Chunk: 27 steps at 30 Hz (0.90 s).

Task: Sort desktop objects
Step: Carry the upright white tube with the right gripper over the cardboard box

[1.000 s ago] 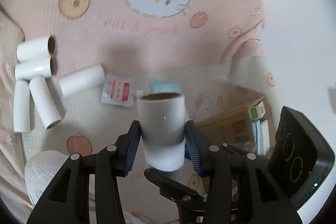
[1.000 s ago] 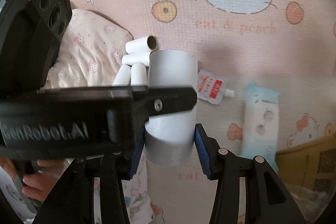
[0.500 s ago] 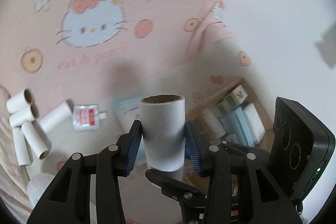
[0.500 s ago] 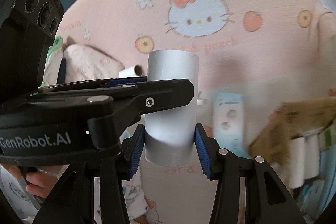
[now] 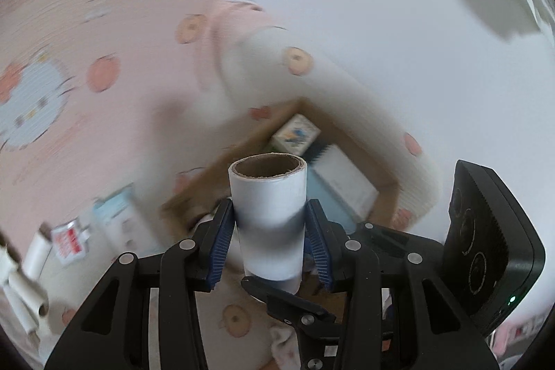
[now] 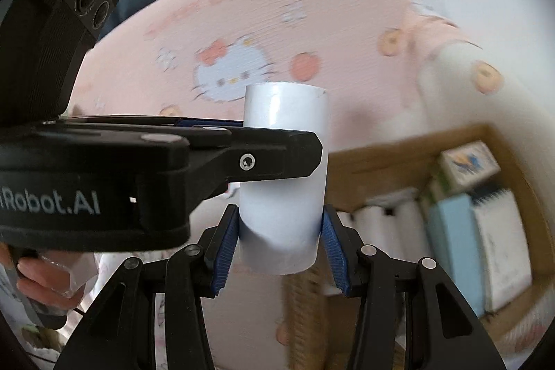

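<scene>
A pink blanket printed with a cat face and peaches covers the bed and fills most of both views, blurred. A white wall stands behind it.

A cardboard box sits on the blanket, open at the top. Inside it, white tubes lie side by side at the left, pale blue and white packs to their right, and a small printed carton at the far corner.

The left hand-held gripper pinches a white roll between its blue pads, the roll upright with its brown cardboard core open at the top. In that view the roll stands in front of the near corner of the box.

The right hand-held gripper also pinches a white roll, upright, its pads pressed on the lower part. The body of the left one crosses in front of this roll, and a person's fingers grip its handle at the lower left.

At the left edge of the left wrist view, more white tubes lie loose on the blanket, near a small red-and-white sachet and a pale blue pack.
</scene>
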Each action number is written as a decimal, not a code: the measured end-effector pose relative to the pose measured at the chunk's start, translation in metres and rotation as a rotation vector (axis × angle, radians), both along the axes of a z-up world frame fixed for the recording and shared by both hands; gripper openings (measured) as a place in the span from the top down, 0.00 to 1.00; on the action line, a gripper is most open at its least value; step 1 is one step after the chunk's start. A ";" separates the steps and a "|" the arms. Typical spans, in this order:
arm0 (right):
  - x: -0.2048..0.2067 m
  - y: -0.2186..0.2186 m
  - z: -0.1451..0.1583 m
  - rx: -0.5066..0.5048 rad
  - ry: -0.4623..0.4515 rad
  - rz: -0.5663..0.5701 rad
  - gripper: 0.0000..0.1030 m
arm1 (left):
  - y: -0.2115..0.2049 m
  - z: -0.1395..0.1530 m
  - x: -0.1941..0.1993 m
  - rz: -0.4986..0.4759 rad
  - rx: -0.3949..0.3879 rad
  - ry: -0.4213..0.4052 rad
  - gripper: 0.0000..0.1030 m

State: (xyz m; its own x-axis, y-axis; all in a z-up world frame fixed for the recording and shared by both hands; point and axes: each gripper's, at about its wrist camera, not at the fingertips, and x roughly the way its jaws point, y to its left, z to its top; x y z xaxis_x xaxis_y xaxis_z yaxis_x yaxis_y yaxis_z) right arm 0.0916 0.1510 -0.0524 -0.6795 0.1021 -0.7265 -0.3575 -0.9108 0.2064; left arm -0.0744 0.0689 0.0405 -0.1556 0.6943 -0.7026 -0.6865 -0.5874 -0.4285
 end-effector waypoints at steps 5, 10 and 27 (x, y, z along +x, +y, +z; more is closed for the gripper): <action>0.036 0.034 -0.001 -0.062 -0.002 -0.082 0.56 | 0.047 -0.003 0.019 -0.064 -0.009 -0.017 0.55; 0.049 0.052 -0.004 -0.056 -0.048 -0.096 0.57 | 0.072 -0.012 0.028 -0.074 -0.016 -0.051 0.55; -0.001 0.096 -0.043 -0.163 -0.177 -0.005 0.57 | 0.075 -0.063 -0.028 0.059 -0.035 -0.270 0.56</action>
State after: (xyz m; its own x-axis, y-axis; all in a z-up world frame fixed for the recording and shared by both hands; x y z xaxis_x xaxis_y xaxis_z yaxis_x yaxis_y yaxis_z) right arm 0.0909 0.2467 -0.0957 -0.5400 -0.0238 -0.8413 -0.4052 -0.8688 0.2846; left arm -0.1024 0.1438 -0.0225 0.0016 0.6640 -0.7477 -0.5141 -0.6408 -0.5701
